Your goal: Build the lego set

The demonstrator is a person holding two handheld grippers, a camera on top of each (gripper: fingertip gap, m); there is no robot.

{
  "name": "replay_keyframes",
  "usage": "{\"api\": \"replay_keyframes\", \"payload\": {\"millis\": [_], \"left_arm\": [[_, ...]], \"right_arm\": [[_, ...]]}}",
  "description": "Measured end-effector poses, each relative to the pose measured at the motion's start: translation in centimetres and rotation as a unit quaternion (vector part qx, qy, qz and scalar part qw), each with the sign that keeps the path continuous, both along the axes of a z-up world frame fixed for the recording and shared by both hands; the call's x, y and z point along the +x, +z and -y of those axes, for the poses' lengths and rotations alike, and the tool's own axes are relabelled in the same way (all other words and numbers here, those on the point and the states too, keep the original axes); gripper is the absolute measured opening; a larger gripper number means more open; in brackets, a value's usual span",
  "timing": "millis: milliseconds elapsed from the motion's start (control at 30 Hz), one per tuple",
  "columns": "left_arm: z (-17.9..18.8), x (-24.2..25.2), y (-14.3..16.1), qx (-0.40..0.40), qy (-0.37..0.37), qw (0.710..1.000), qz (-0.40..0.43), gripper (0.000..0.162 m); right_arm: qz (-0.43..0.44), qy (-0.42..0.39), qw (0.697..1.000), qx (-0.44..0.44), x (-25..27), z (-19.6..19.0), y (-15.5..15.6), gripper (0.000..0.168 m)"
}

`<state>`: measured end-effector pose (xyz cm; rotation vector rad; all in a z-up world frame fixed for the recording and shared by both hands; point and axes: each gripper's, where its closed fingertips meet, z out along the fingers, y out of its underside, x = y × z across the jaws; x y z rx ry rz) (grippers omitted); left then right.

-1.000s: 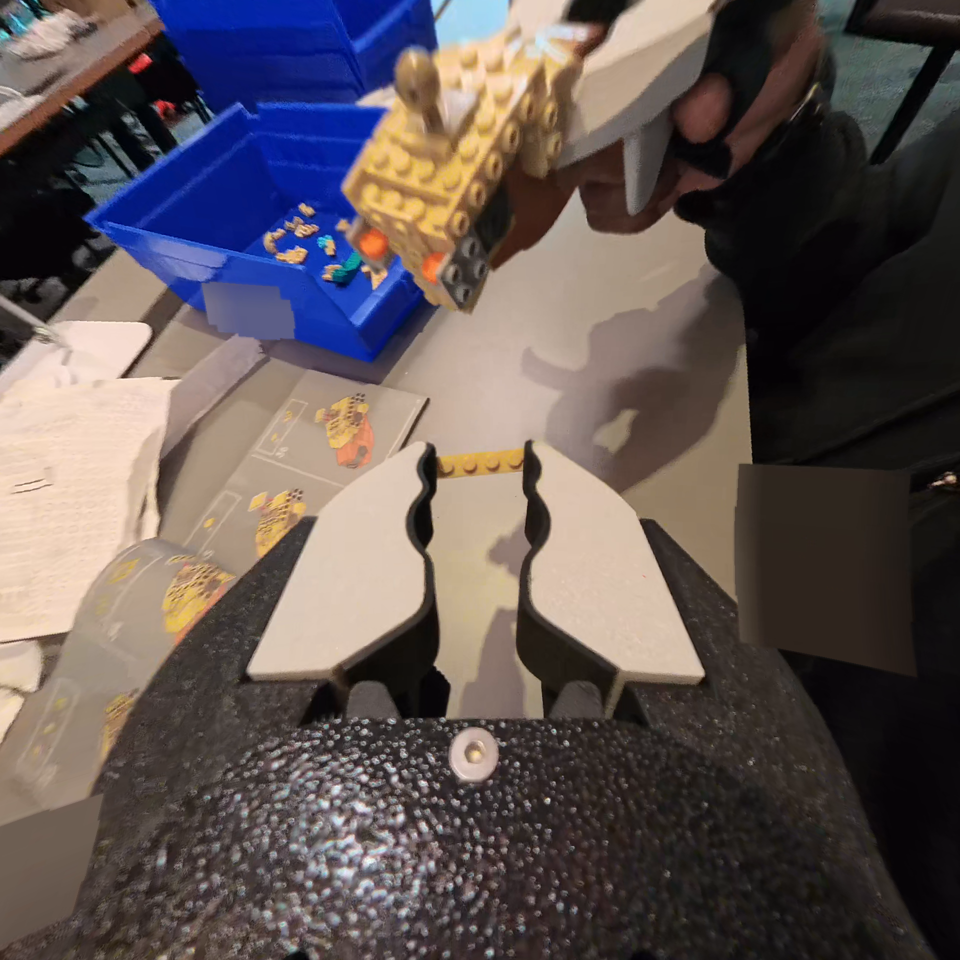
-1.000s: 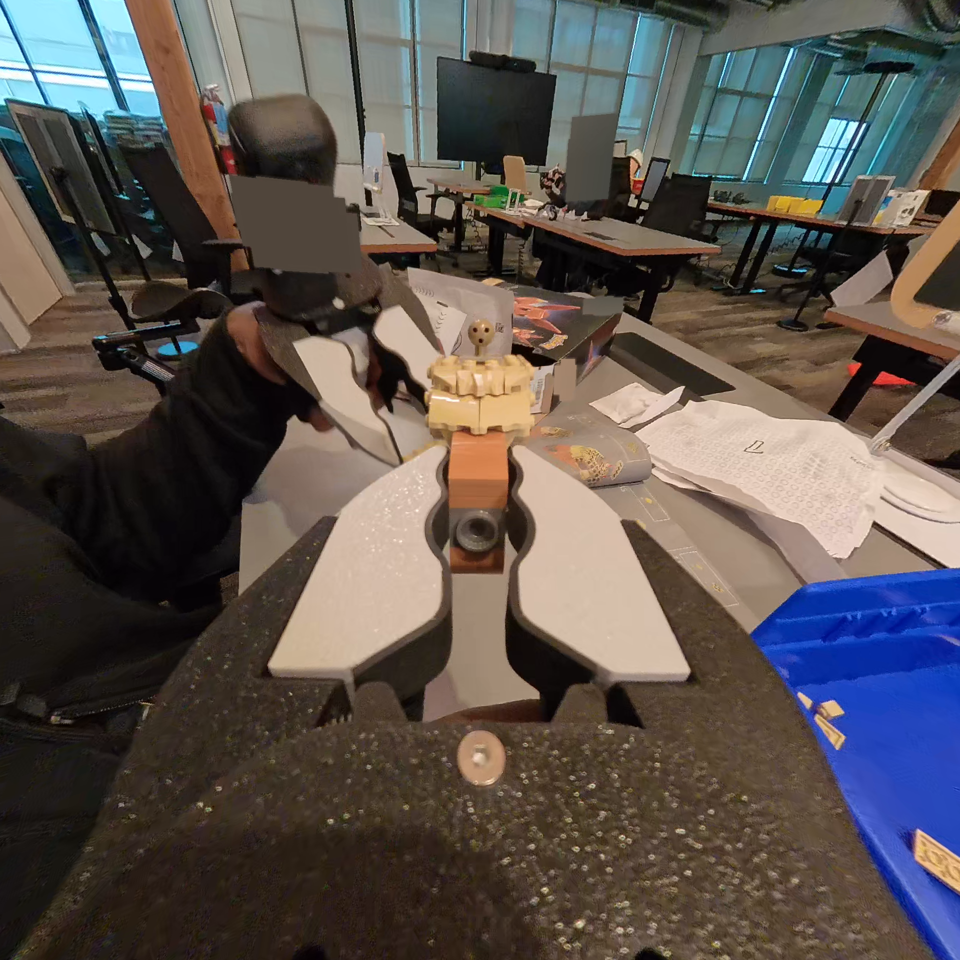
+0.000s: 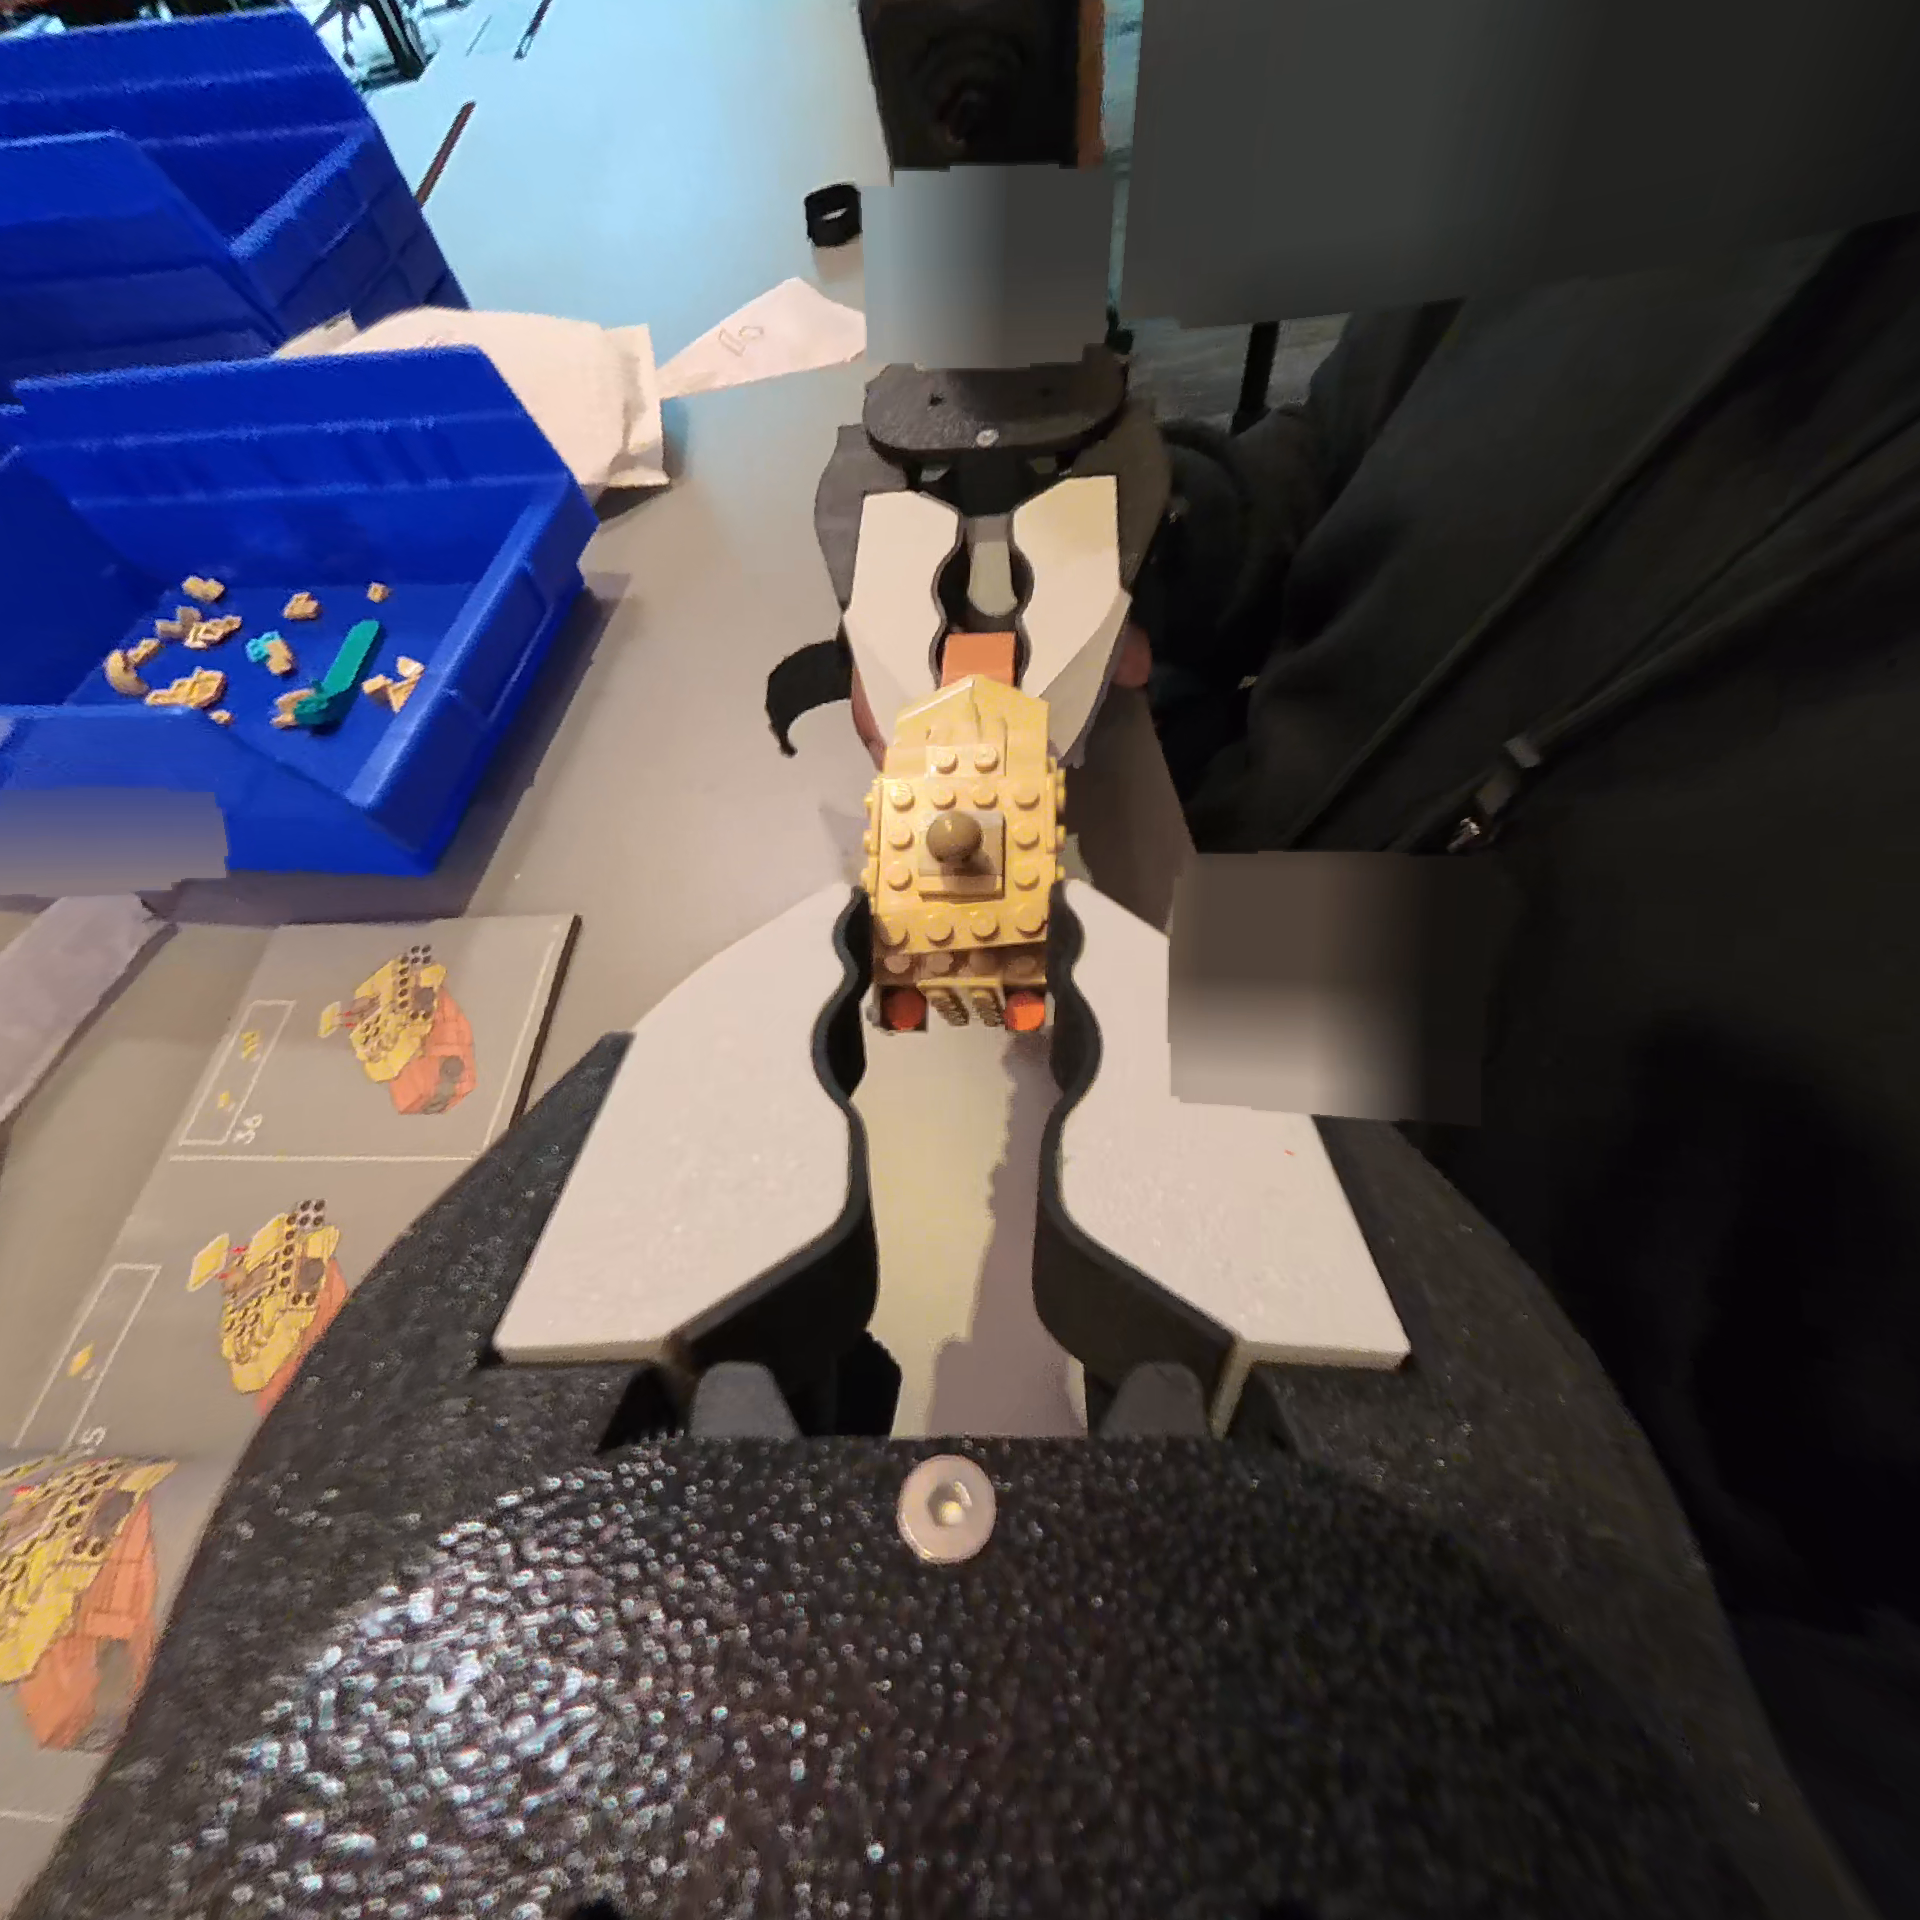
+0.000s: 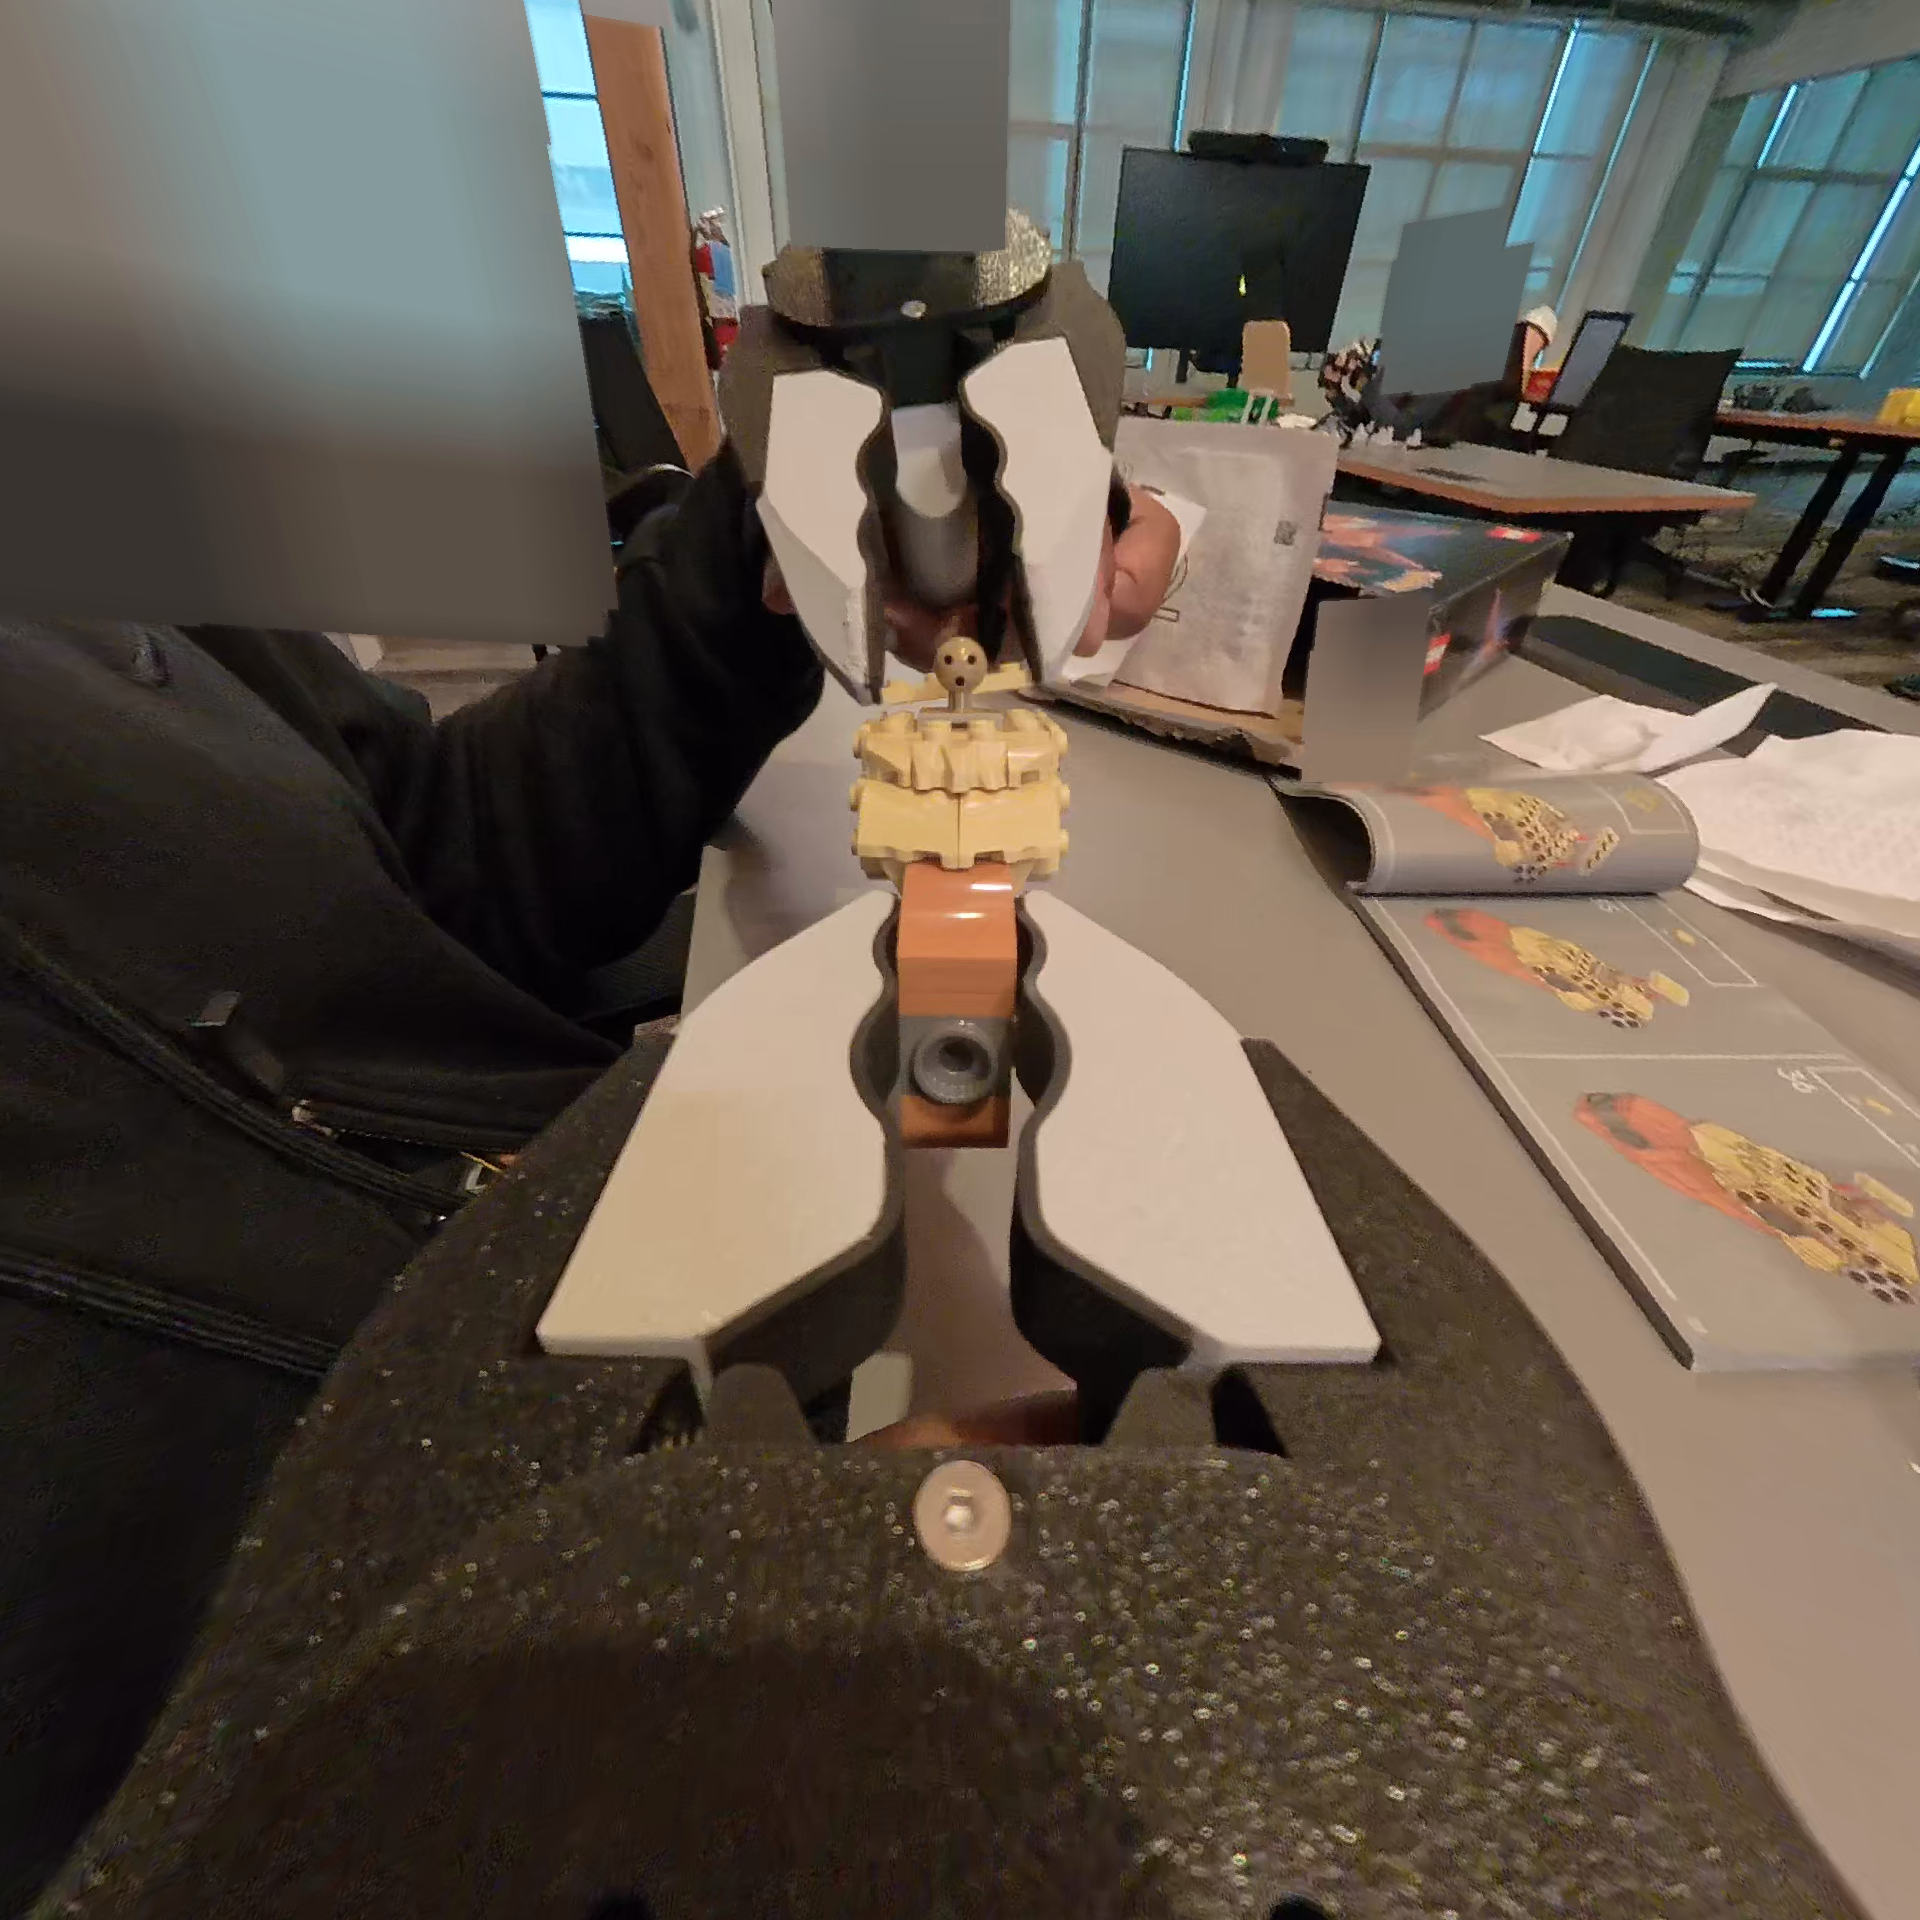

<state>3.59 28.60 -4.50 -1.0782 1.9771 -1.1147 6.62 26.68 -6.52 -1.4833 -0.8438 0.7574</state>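
Left wrist view: looking down the left gripper [image 3: 956, 914] straight at the lego model [image 3: 961, 852], right gripper [image 3: 982, 665] facing back from the far side.
Model: tan studded body, round ball knob [image 3: 954, 834] on top, two orange dots at the near end, up off the grey table [image 3: 686, 790], not resting on anything.
Right gripper fingers: pinching the model's brown block [image 4: 954, 956] from both sides, grey round connector on its end facing the camera, tan body [image 4: 961, 800] sticking out past the tips of the right gripper [image 4: 956, 914].
Left gripper fingers: only a little apart, tips clamping the ends of a small tan plate [image 4: 1003, 681] in the right wrist view; plate hidden behind the model in the left one.
Plate spot: just above the model's top, right behind the knob [image 4: 957, 665]; touching or not, can't tell.
Left gripper from the other side: tips [image 4: 951, 675] pointing down at the model.
Blue bin [image 3: 312, 499]: on the table off to the left, loose pieces [image 3: 260, 665] in tan and teal scattered inside.
Instruction booklet [image 3: 343, 1039]: open flat on the table beside the bin, also visible in the right wrist view [image 4: 1662, 1039].
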Motion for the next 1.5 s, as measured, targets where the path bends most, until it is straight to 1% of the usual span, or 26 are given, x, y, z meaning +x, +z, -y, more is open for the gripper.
{"api": "replay_keyframes", "payload": {"millis": [200,567,833,1067,1200,1500], "left_arm": [[0.8,-0.9,0.0,-0.004,-0.024,1.0,-0.008,0.032],[1.4,-1.4,0.3,-0.014,-0.037,0.999,-0.005,0.032],[1.8,-1.4,1.0,-0.024,-0.036,0.999,0.012,0.032],[2.3,-1.0,1.8,-0.035,-0.037,0.998,0.043,0.033],[2.5,-0.7,2.3,-0.044,-0.041,0.997,0.054,0.037],[2.4,-0.6,3.0,-0.058,-0.04,0.994,0.082,0.041]], "right_arm": [[0.002,0.025,0.999,0.024,-0.7,1.0,0.4,0.018],[-0.01,0.028,0.999,0.03,-0.9,1.2,0.7,0.017],[-0.026,0.029,0.999,0.038,-1.0,1.4,1.2,0.017],[-0.049,0.034,0.997,0.043,-0.9,1.6,1.9,0.017],[-0.055,0.04,0.997,0.047,-1.0,1.8,2.2,0.017],[-0.069,0.037,0.996,0.048,-0.7,1.8,2.6,0.017]]}}
